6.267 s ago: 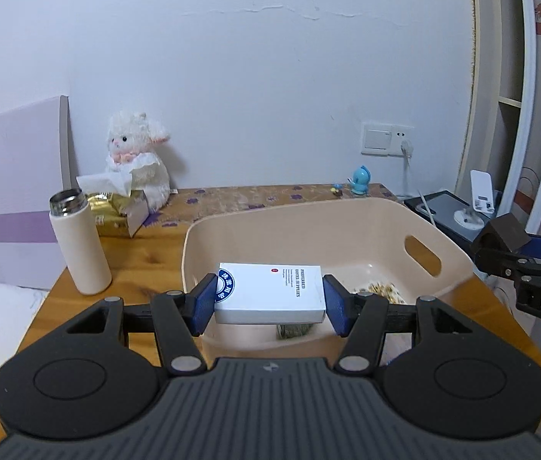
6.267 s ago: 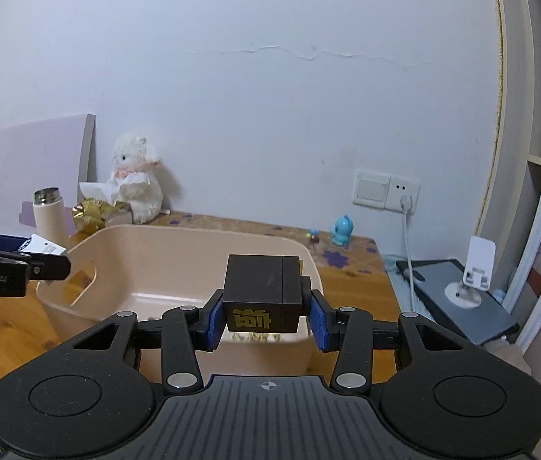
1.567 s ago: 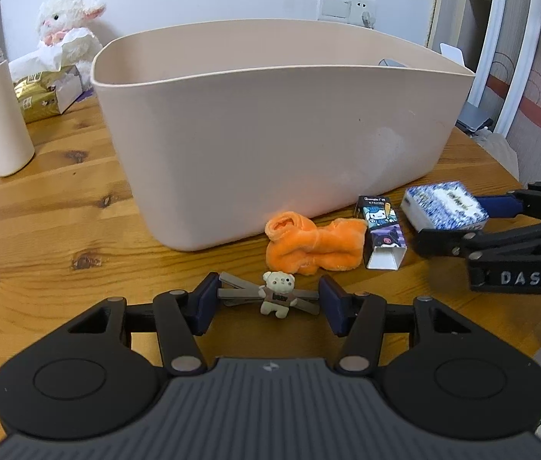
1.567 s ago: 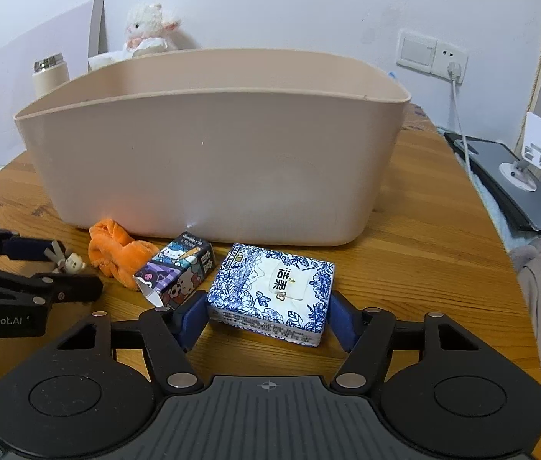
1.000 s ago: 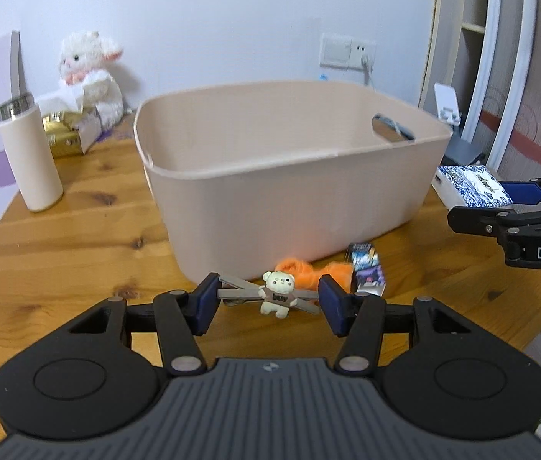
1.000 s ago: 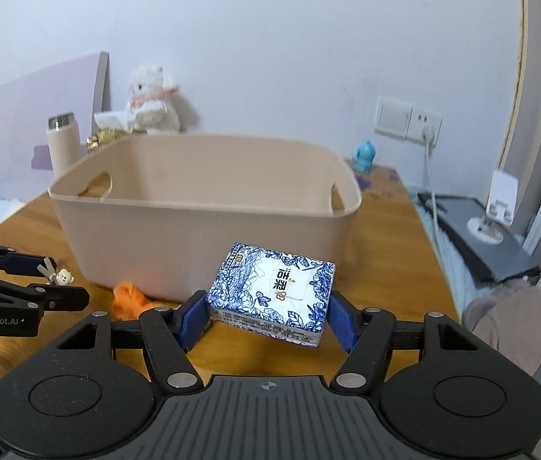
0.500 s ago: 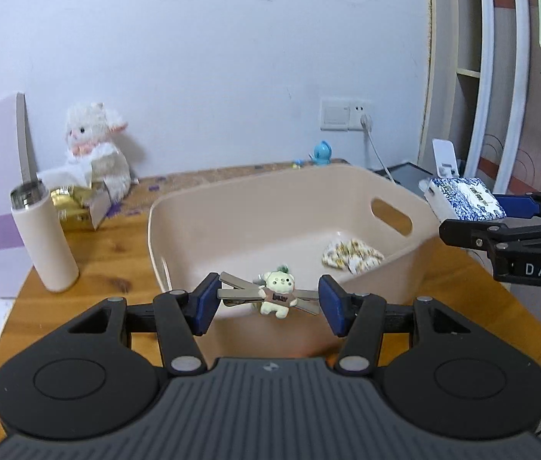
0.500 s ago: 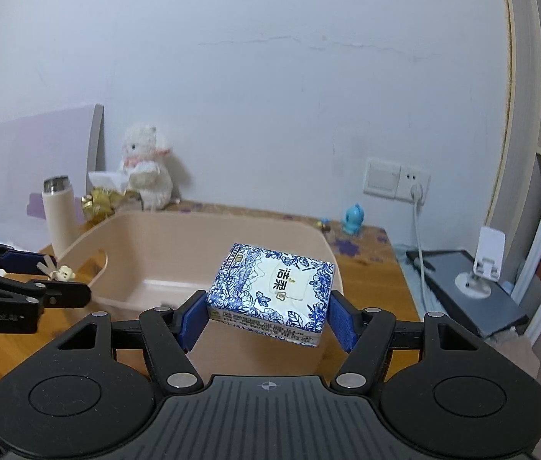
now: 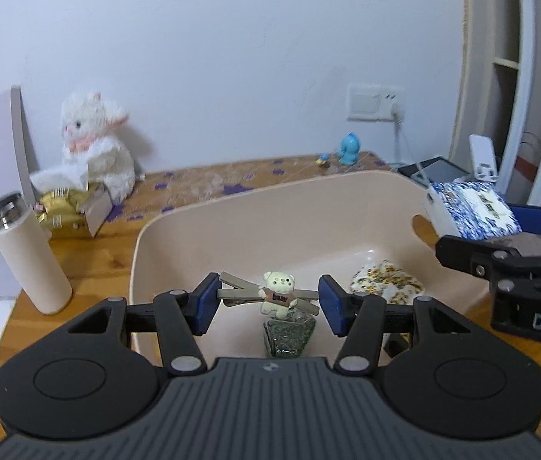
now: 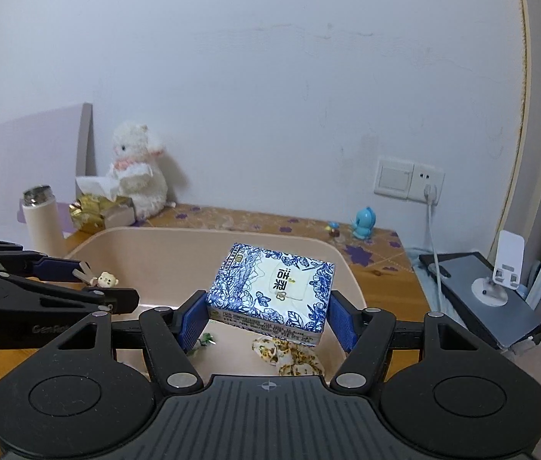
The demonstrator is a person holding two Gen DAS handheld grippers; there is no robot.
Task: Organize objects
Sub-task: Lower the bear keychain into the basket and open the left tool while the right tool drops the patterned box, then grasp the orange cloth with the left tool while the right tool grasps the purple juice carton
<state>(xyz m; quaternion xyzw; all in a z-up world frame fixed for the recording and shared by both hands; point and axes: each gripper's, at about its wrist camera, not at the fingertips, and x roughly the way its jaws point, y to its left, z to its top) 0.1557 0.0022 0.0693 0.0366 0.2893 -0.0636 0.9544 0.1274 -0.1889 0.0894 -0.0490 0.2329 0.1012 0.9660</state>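
Left wrist view: the left gripper clamps one bear hair clip, long axis crosswise between the pads, above the beige bin; below lie one floral pouch and perhaps a green packet

Right wrist view: the right gripper grips one blue tissue pack, flat, over the bin, a thermos far left

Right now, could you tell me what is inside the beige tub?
Inside the beige tub: a yellow-flowered pouch and a green packet. The grippers cover the near floor.
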